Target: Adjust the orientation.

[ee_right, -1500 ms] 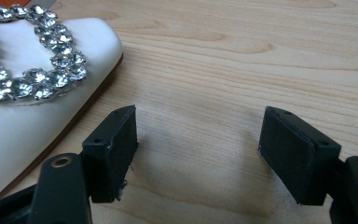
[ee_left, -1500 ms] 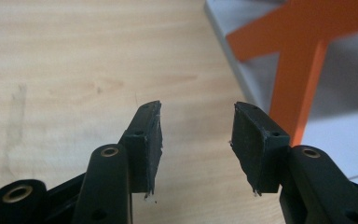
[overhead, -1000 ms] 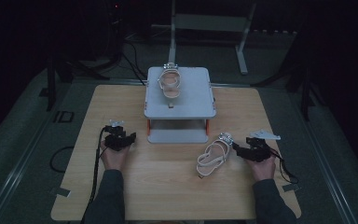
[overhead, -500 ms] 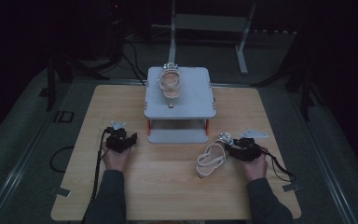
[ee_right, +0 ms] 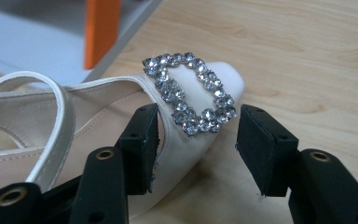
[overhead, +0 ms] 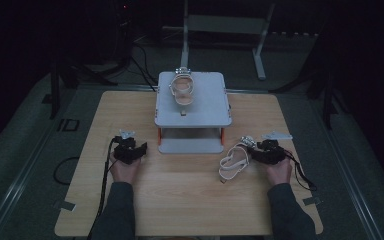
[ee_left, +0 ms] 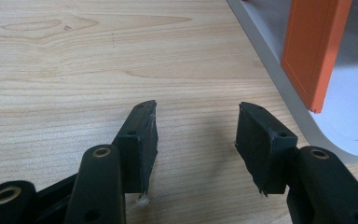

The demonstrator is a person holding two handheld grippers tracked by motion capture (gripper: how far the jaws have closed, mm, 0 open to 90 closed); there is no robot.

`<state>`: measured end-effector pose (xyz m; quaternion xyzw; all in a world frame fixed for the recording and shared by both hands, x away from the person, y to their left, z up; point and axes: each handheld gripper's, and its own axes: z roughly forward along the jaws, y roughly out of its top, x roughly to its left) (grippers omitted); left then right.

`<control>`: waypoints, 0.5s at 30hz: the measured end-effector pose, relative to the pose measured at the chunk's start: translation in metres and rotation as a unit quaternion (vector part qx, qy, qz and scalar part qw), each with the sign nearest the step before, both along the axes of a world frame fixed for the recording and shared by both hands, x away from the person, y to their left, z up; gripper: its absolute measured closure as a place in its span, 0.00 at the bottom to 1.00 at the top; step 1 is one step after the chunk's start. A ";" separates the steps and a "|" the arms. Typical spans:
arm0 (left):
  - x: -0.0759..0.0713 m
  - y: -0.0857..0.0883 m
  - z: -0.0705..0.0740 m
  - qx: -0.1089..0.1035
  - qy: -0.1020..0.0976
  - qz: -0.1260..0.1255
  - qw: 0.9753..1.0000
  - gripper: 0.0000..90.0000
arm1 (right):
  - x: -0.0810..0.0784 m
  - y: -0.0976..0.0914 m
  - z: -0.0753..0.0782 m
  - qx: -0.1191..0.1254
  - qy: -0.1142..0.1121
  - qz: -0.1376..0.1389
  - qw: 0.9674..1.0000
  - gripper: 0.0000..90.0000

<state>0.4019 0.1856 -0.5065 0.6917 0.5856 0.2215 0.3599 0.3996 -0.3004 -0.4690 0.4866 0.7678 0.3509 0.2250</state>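
The cream shoe (overhead: 234, 161) lies on the desk (overhead: 180, 200) in front of the grey stand (overhead: 192, 107), its toe toward the right gripper (overhead: 254, 154). In the right gripper view the toe (ee_right: 200, 126) with its rhinestone buckle (ee_right: 189, 92) sits between the two black jaws: the left jaw lies against the shoe's side, while the right jaw stands just clear, a strip of bare wood showing in the gap. Those jaws have just been closing and then eased slightly apart, so the right gripper is apart around the toe, seemingly not yet clamping it.

The left gripper (overhead: 132, 150) rests well apart from that shoe, jaws spread with nothing between them; its own view adds an orange leg (ee_left: 314, 51) of the stand close by.

The high view alone shows a second shoe (overhead: 182, 89) on top of the stand. That view is dim, and there the jaws are too small to judge. The shoe's heel is cut off in the right gripper view.
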 end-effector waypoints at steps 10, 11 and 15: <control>0.000 0.000 0.000 0.000 0.001 -0.002 1.000 0.54 | 0.030 0.007 0.005 0.016 0.033 0.040 0.999 0.70; 0.000 0.000 0.000 0.000 0.001 -0.002 1.000 0.53 | 0.030 0.007 0.005 0.016 0.033 0.040 0.999 0.70; 0.000 0.000 0.000 -0.001 0.001 -0.003 1.000 0.53 | 0.031 0.007 0.009 -0.007 0.035 0.036 0.999 0.64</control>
